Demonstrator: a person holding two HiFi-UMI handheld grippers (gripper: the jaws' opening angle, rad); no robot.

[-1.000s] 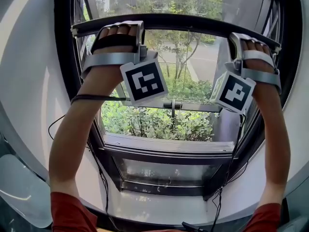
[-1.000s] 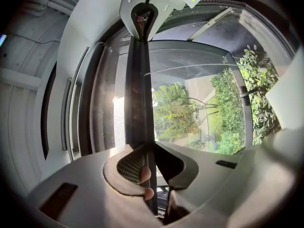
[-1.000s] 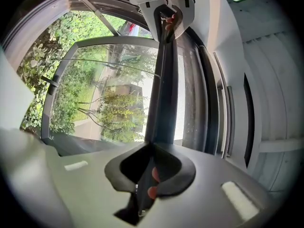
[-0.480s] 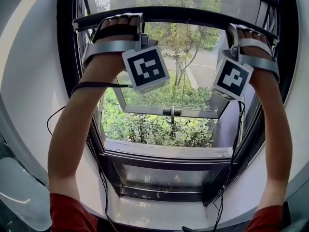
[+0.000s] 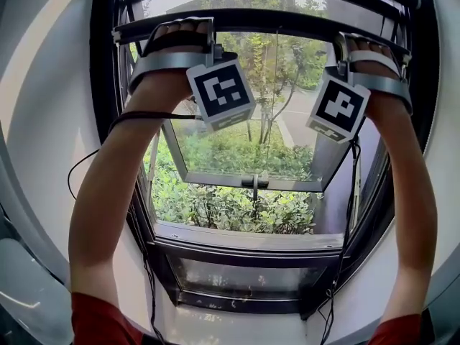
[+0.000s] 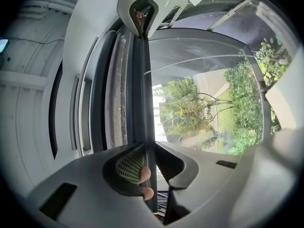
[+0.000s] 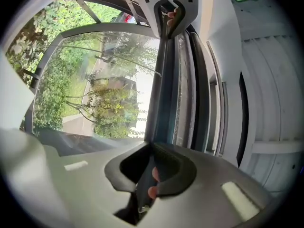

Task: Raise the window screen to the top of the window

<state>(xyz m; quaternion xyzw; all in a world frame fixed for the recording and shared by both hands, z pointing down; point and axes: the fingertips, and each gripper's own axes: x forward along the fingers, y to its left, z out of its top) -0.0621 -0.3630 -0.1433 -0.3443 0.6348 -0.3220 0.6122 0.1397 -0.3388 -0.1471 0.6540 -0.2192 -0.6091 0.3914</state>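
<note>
**Screen rail climbs closer to the frame's top**

The black window frame [image 5: 106,121] fills the view. Within it, the window screen's bottom rail [image 5: 280,19] sits clearly higher than a second ago and is now just under the frame's top. I judge that only a short lift remains. The mesh [image 5: 237,0] above the rail is fine and almost see-through. The rail itself is a slim, straight, smooth dark bar. The left gripper [image 6: 148,152] and right gripper [image 7: 151,161], both matte grey moulded plastic, are each clamped tight on the rail, well apart.

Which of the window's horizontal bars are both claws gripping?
The dark screen bar near the top, clamped by the left claw and right claw; the grey handled rail lower down is untouched.
</note>
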